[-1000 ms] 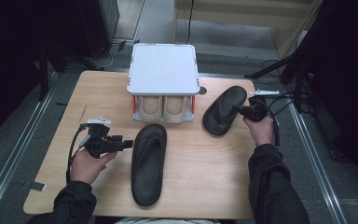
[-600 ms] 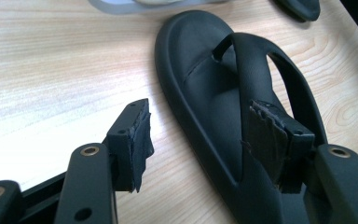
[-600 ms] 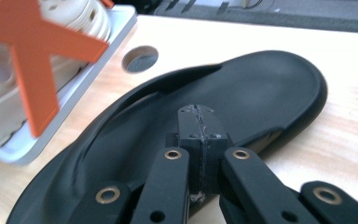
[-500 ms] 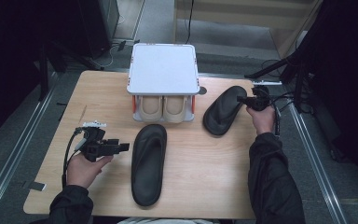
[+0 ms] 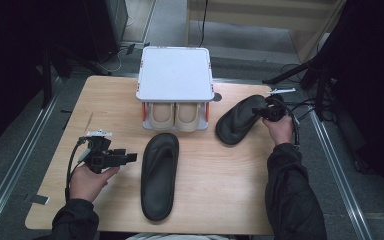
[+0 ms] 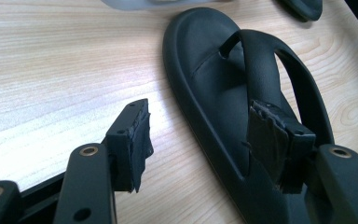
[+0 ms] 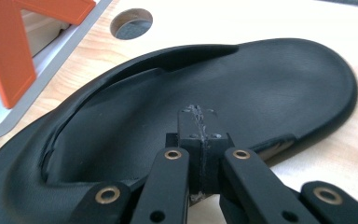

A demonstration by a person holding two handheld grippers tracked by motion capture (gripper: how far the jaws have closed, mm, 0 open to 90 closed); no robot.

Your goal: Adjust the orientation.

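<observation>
A light wooden table (image 5: 115, 100) fills the space in front of the person. At its far middle stands a white rack (image 5: 175, 75) with orange posts, a pair of beige shoes (image 5: 175, 116) tucked under its top. Two black flip-flops lie on the wood: the near flip-flop (image 5: 159, 175) in front of the rack, and the far flip-flop (image 5: 238, 120) angled to the rack's right. The right gripper (image 7: 199, 135), jaws pressed together with nothing between them, sits over the far flip-flop's edge. The left gripper (image 6: 209, 140) is spread, beside the near flip-flop.
</observation>
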